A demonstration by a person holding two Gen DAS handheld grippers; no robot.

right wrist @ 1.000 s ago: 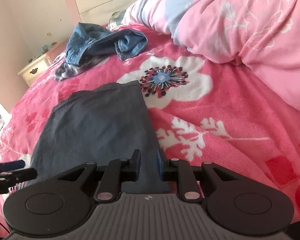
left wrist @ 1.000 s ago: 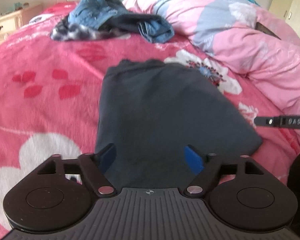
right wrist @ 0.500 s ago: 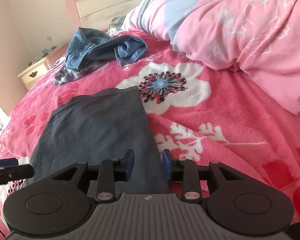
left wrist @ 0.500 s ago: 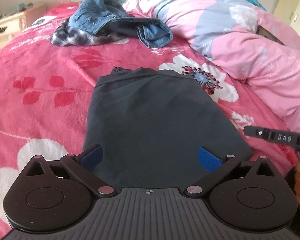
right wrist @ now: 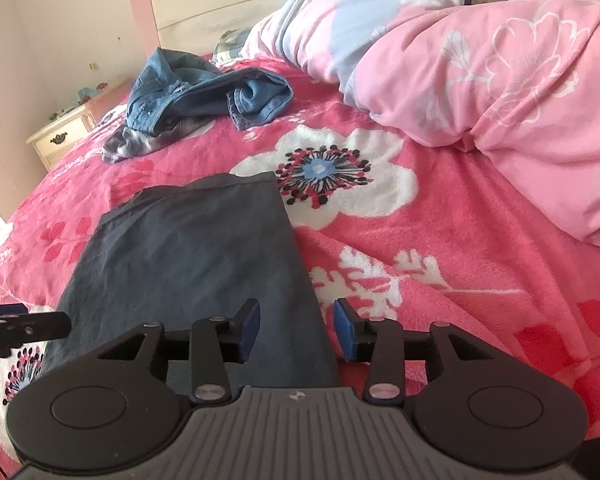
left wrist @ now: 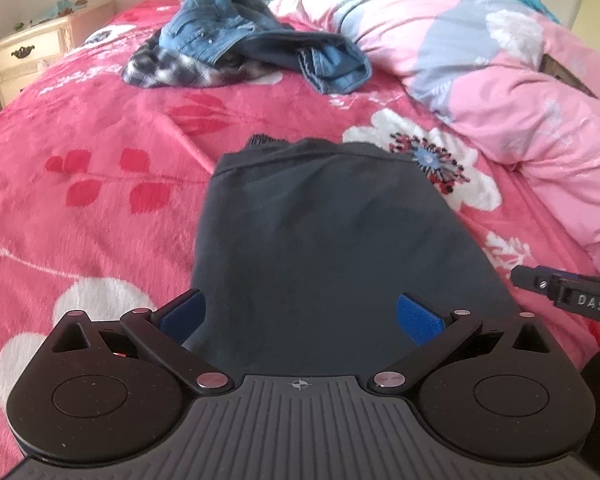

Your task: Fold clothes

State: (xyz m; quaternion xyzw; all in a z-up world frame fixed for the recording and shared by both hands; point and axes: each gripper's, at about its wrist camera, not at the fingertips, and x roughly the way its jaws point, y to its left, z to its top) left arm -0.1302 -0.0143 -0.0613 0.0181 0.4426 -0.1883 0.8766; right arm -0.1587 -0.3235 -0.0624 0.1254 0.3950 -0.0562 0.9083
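Grey folded garment (left wrist: 332, 248) lies flat; left claw (left wrist: 300, 316) spread wide; right claw (right wrist: 296, 328) opening astride its right edge.

Soft daylight, fisheye-bent edges, slight blur

The dark grey garment (left wrist: 332, 240) was smooth, matt woven cloth. Under it the red blanket (left wrist: 100, 152) looked plush and fuzzy. Beyond the garment, the jeans (left wrist: 228, 36) were coarse faded denim over a thin checked shirt (left wrist: 160, 70). The pink duvet (right wrist: 500, 80) beside the garment looked soft, smooth cotton. The left tongs (left wrist: 300, 316) were matt black plastic, with shiny metal pins and textured blue pads (left wrist: 418, 318).
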